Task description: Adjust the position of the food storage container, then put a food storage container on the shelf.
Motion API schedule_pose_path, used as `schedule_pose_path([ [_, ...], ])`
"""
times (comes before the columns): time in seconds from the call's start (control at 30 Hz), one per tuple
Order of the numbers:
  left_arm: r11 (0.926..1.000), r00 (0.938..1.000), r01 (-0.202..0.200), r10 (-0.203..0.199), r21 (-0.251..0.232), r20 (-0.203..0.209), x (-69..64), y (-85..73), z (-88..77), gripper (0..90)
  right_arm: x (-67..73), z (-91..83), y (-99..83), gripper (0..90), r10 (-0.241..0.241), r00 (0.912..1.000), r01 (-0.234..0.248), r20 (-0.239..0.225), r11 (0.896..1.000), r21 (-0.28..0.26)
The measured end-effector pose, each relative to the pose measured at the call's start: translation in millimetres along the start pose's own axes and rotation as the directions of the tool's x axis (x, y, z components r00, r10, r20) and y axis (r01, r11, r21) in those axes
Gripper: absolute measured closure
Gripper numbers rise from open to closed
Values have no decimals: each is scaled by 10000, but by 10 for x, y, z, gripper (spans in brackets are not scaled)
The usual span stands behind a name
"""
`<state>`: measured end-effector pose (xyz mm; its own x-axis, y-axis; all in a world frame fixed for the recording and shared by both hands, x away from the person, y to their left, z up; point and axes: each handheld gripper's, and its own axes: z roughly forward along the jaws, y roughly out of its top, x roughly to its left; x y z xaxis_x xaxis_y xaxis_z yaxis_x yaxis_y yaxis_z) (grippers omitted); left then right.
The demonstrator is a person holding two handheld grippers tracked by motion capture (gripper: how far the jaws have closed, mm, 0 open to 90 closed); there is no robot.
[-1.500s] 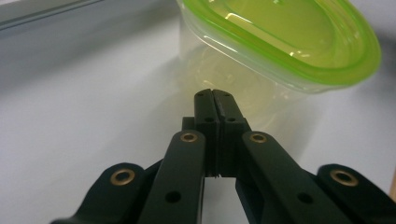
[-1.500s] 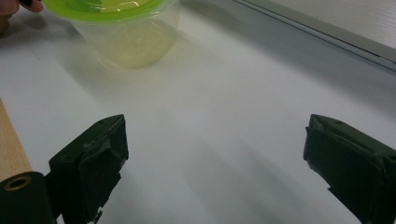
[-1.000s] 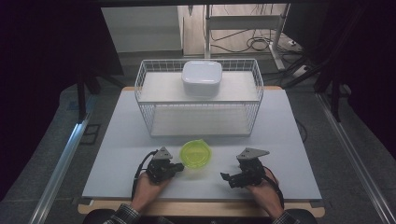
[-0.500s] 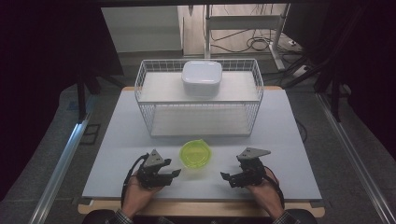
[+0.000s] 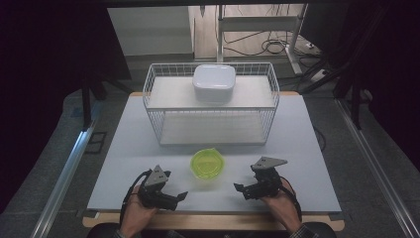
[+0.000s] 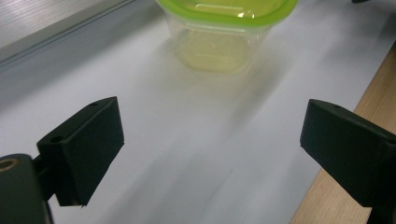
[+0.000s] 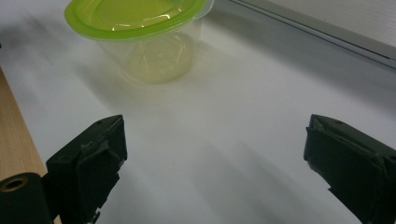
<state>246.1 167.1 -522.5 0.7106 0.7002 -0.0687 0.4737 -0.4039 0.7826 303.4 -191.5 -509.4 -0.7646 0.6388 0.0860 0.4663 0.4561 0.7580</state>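
Note:
A clear tub with a lime-green lid (image 5: 207, 164) stands on the white table between my two grippers, touched by neither. My left gripper (image 5: 181, 196) lies to its lower left near the front edge. Its jaws have just been opening and now stand wide with nothing between them. In the left gripper view the tub (image 6: 226, 32) is ahead of the left gripper (image 6: 210, 140). To the tub's lower right, my right gripper (image 5: 239, 191) is open and holds nothing. The right gripper view shows the tub (image 7: 140, 32) ahead and to the left of the right gripper (image 7: 215, 154).
A white wire rack (image 5: 210, 124) stands behind the tub at mid-table, with a white lidded box (image 5: 214, 82) on its upper shelf. The table's wooden front edge (image 5: 213, 221) runs just below both hands. Dark floor and metal rails flank the table.
My left gripper has drawn back from the tub's left side, moving left and toward the front edge, and its jaws have opened. The tub and the right gripper have stayed put.

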Motion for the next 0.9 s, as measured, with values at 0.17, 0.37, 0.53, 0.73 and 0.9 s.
schedule_pose_path([
  [0.17,9999,10000,62,-62,-160,35,16,-15,-10,39,-5,-3,0,44,-89,10000,89,-21,10000,11],
  [0.37,9999,9999,-34,32,-133,-134,28,-31,-9,38,1,15,30,20,-522,9986,522,81,9986,-24],
  [0.53,9999,9998,-87,84,-132,-205,33,-33,-12,38,-61,18,85,24,-35,9991,19,-416,9992,-398],
  [0.73,9999,9998,-71,69,-138,-173,43,-39,-4,38,-171,20,196,31,901,9928,-946,-794,9940,-545],
  [0.9,10000,9999,-48,47,-43,-159,56,-49,9,37,-219,35,295,33,1240,9874,-1286,-987,9908,-413],
])
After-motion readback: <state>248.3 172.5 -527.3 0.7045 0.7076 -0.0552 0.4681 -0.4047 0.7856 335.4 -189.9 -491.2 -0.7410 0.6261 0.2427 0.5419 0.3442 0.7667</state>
